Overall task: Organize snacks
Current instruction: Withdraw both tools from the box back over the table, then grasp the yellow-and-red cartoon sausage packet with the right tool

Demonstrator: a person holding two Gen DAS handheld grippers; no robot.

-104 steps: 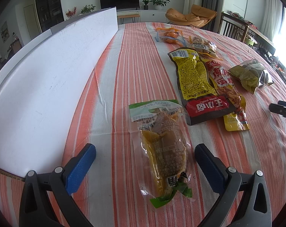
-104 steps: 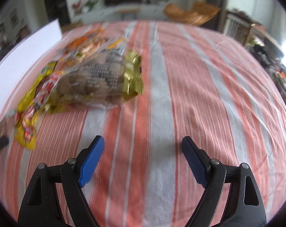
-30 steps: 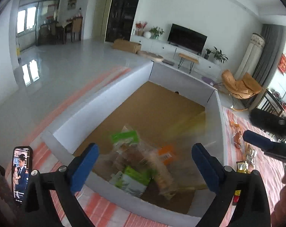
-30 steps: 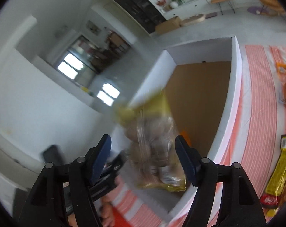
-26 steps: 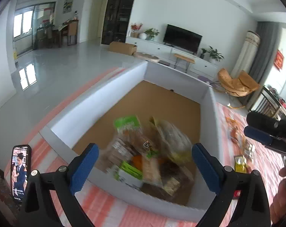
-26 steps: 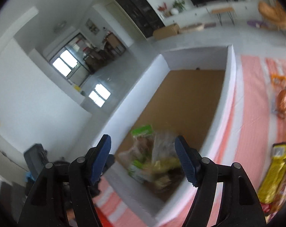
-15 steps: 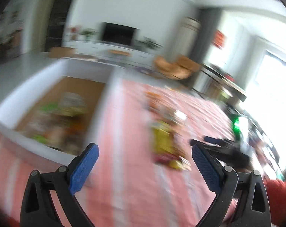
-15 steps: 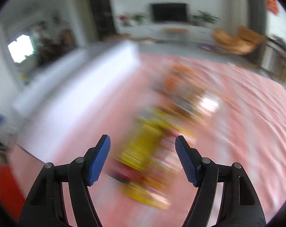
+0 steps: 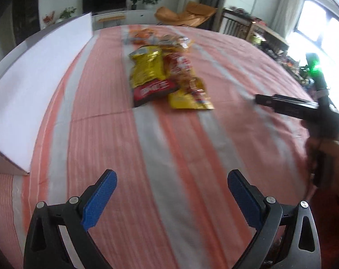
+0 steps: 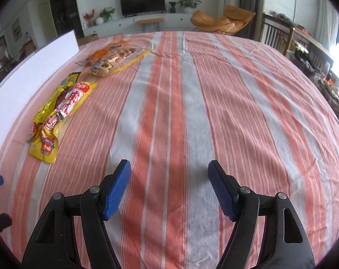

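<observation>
Several snack packets lie on the striped tablecloth. In the left wrist view a yellow packet with a black-and-red end [image 9: 149, 74] lies beside a red-and-yellow packet [image 9: 187, 85], with orange packets [image 9: 144, 35] farther back. My left gripper [image 9: 171, 199] hangs open over bare cloth, well short of them. My right gripper [image 9: 281, 105] shows at the right edge, held by a hand [image 9: 326, 157]. In the right wrist view my right gripper [image 10: 169, 190] has its jaws opening with nothing between them. The red-and-yellow packet [image 10: 59, 109] and a clear packet of rolls [image 10: 115, 60] lie to its far left.
A white box wall [image 9: 35, 71] runs along the left side of the table, also visible as the white wall [image 10: 30, 67] in the right wrist view. The orange-and-grey striped cloth [image 10: 192, 112] covers the table. Chairs, a TV and cluttered furniture stand beyond the edge.
Both grippers have swung away from above the white box, where packets dropped in, and come down to face the cloth with the other packets. Both hold nothing.
</observation>
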